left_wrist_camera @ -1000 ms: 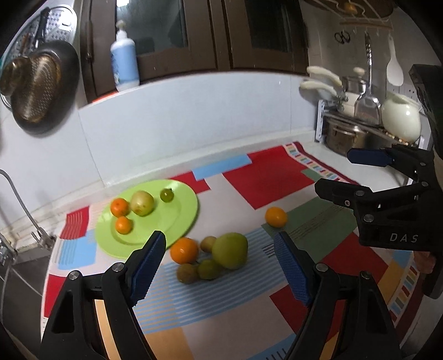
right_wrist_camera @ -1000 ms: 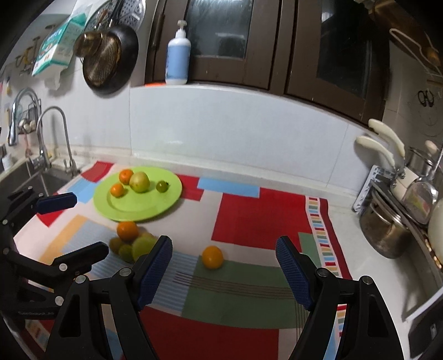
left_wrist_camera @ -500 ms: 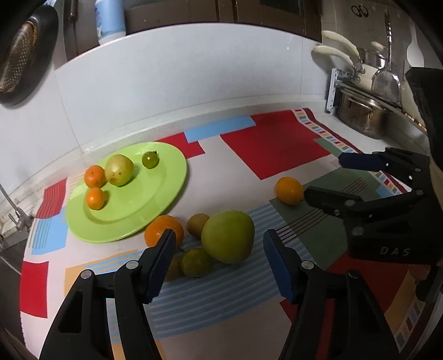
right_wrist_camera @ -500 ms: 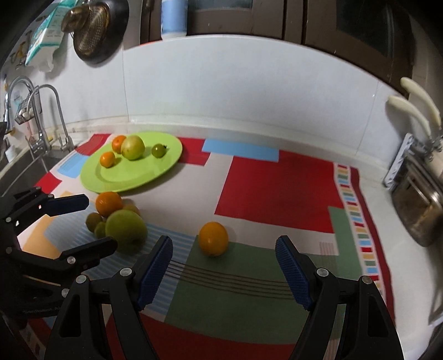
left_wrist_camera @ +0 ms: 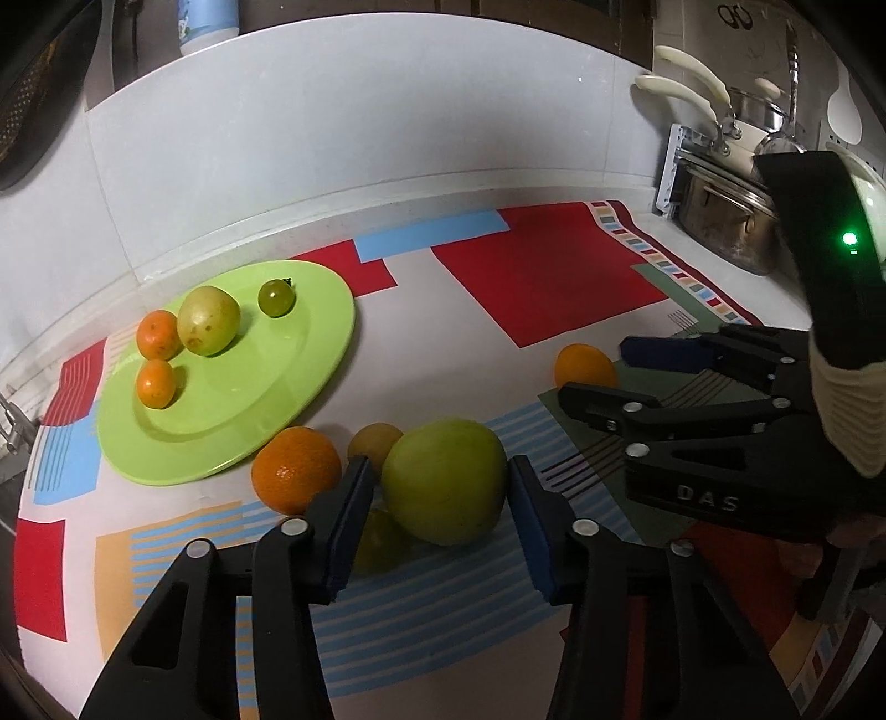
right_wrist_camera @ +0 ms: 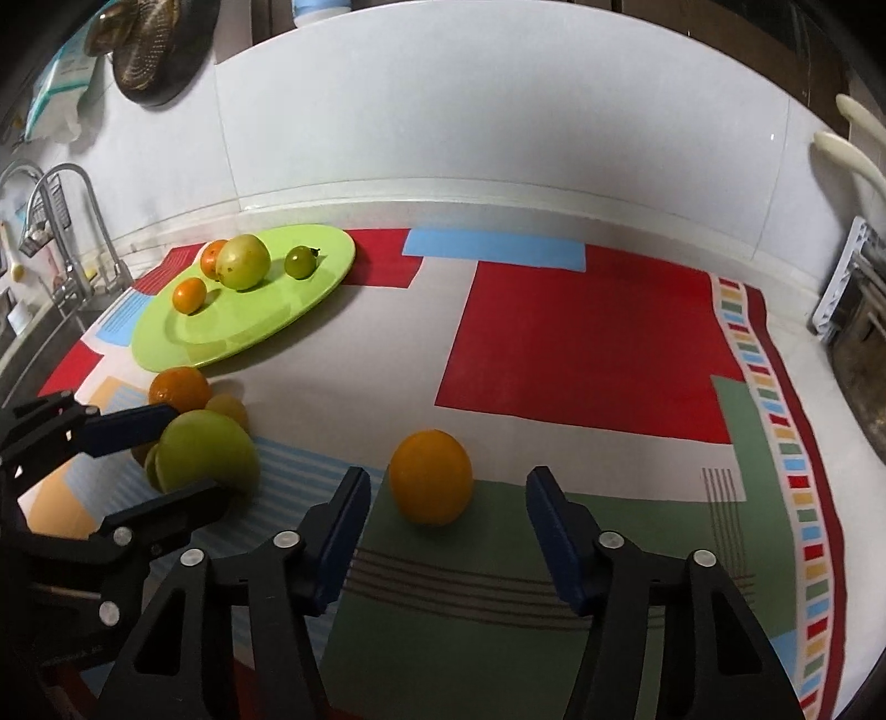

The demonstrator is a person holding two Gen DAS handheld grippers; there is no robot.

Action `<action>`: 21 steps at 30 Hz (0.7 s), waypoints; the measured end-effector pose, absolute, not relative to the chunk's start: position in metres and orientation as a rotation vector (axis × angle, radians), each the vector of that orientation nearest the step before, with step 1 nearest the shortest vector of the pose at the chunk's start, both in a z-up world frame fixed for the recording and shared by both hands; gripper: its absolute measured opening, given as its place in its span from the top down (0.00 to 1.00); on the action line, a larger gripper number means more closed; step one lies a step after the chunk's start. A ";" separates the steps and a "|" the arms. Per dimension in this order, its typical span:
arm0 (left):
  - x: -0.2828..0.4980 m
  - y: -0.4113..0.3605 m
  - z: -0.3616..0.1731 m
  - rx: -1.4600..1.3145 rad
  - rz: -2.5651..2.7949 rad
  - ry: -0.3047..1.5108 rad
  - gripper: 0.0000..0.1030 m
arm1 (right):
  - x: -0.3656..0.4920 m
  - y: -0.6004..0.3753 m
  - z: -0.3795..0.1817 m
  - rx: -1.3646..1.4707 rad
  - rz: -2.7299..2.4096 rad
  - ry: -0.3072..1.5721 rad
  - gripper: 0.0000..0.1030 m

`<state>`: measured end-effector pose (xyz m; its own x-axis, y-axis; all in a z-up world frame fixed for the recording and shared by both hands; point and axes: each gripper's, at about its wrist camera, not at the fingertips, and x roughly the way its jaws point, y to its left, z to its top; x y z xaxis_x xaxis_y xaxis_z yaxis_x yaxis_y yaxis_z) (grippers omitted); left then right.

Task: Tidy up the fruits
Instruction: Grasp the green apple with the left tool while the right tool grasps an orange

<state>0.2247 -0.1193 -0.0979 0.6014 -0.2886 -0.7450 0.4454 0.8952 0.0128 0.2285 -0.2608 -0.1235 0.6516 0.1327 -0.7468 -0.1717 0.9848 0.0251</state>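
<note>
White-tiled kitchen wall (right_wrist_camera: 498, 111) curving behind, bench (left_wrist_camera: 786, 299) running below it. Covering the bench, a patchwork mat (right_wrist_camera: 581, 343) of red, green, blue and grey blocks. Sitting on the mat's far left, a lime plate (left_wrist_camera: 310, 354), carrying a pale apple (left_wrist_camera: 209, 319), two small oranges (left_wrist_camera: 158, 334) (left_wrist_camera: 155, 383) just beside it and a small green fruit (left_wrist_camera: 276, 297) a little apart. Standing at far right, steel pots (left_wrist_camera: 725, 221) with cream handles. Hanging at upper left, a dark pan (right_wrist_camera: 149, 50); rising at left, a tap (right_wrist_camera: 66, 221).

Hovering low over the mat, left claw (left_wrist_camera: 437, 512), released, fingers spread to either side of a big green apple (left_wrist_camera: 446, 479), left pad (left_wrist_camera: 346, 515) seeming clear of the skin, right pad close beside it; touching or not, cannot tell. Crowding the apple: an orange (left_wrist_camera: 296, 468) just left by the plate's rim, a brownish fruit (left_wrist_camera: 377, 440) behind, a yellow-green fruit (left_wrist_camera: 382, 540) half hidden behind the left finger.

Hovering further right, right claw (right_wrist_camera: 446, 531), also released, fingers well apart, framing a lone orange (right_wrist_camera: 431, 477) lying on the green patch, not touching it. Showing in the left view as a black frame at right, tips flanking that same orange. Glowing green on a black wristband (left_wrist_camera: 825, 266), a small light.
</note>
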 end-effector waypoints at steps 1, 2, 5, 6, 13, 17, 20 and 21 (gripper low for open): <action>0.225 -0.120 -0.098 0.207 -0.427 0.821 0.55 | 0.231 -0.260 -0.125 -0.047 0.176 0.850 0.49; 0.225 -0.120 -0.098 0.209 -0.426 0.818 0.55 | 0.232 -0.260 -0.127 -0.046 0.176 0.858 0.51; 0.226 -0.119 -0.099 0.206 -0.422 0.820 0.55 | 0.236 -0.259 -0.131 -0.041 0.187 0.883 0.57; 0.226 -0.119 -0.099 0.206 -0.421 0.821 0.55 | 0.236 -0.258 -0.131 -0.036 0.189 0.884 0.57; 0.226 -0.118 -0.099 0.191 -0.429 0.826 0.56 | 0.237 -0.257 -0.132 -0.030 0.195 0.881 0.68; 0.224 -0.115 -0.095 0.160 -0.445 0.838 0.56 | 0.231 -0.255 -0.128 -0.012 0.202 0.878 0.68; 0.219 -0.113 -0.090 0.156 -0.445 0.826 0.56 | 0.223 -0.252 -0.122 -0.009 0.204 0.868 0.68; 0.218 -0.112 -0.088 0.154 -0.445 0.820 0.56 | 0.220 -0.251 -0.118 -0.008 0.203 0.861 0.68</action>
<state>0.2179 -0.1120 -0.0880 0.5959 -0.3232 -0.7351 0.4401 0.8972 -0.0377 0.2195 -0.2514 -0.1182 0.6336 0.1745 -0.7538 -0.1808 0.9806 0.0751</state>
